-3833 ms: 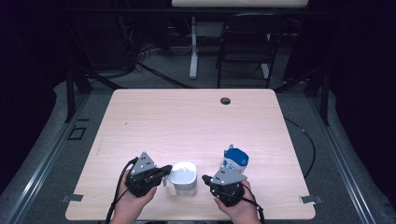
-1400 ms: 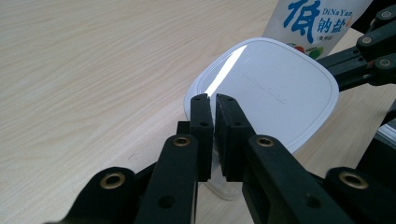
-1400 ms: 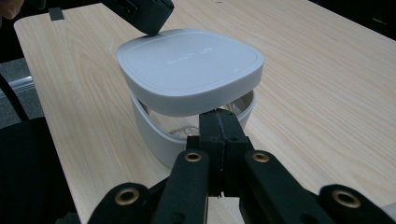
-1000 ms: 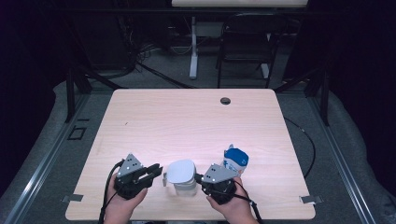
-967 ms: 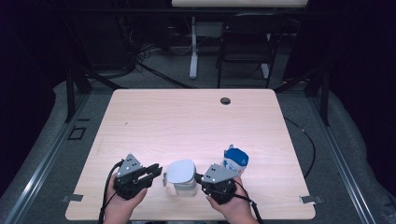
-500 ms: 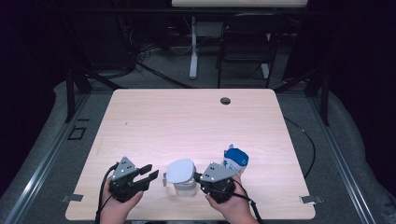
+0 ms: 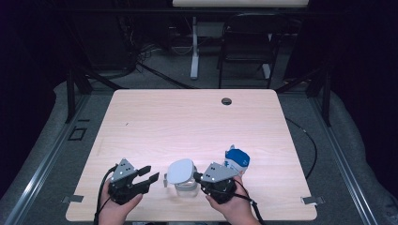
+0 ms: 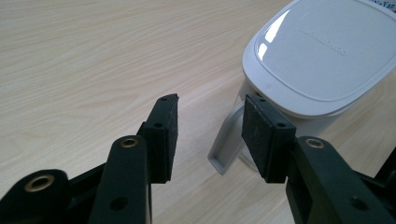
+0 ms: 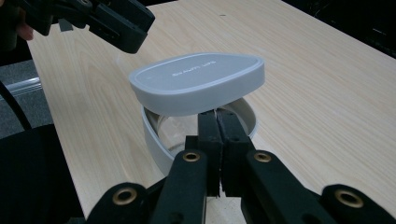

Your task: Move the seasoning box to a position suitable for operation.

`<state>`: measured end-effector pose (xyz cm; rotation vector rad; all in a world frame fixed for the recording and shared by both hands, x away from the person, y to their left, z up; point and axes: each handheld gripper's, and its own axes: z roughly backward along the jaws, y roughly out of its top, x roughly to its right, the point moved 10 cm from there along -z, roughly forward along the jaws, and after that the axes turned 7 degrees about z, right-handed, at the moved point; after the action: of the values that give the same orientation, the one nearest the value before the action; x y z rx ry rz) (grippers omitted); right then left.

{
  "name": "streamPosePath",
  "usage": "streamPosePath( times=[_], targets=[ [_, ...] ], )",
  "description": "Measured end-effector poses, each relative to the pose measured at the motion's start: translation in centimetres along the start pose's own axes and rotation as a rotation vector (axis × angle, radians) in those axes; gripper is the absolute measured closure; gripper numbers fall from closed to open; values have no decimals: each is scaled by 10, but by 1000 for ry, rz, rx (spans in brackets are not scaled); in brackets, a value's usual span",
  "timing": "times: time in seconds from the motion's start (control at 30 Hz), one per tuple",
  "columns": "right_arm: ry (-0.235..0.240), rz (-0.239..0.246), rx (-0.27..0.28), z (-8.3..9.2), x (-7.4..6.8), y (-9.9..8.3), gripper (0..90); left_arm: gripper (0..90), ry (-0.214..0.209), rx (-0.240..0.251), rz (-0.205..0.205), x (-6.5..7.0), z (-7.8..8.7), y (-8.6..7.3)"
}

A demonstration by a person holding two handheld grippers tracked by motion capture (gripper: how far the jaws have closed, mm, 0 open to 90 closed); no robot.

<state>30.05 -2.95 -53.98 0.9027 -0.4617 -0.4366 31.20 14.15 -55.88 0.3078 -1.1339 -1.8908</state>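
Pale wooden table, lidded jug between grippers.

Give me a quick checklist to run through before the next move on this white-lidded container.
1. Left gripper open: ok; its jaws have just been opening, with the handle ahead, untouched.
2. Right gripper shut at the container rim: ok.
3. Rim wall actually pinched: cannot tell.
4. Lid seated flat: not ok, tilted.
5. Container upright on the table: ok.
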Motion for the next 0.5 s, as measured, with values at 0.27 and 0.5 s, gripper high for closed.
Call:
streamPosePath(
  times=[0.27, 0.5],
  targets=[
    [-6, 13, -2, 0, 2, 7, 879, 554, -8, 12, 4, -1, 2, 2],
    [0, 21, -12, -1, 2, 12, 881, 553, -1, 4, 11, -3, 3, 2]
  ],
)
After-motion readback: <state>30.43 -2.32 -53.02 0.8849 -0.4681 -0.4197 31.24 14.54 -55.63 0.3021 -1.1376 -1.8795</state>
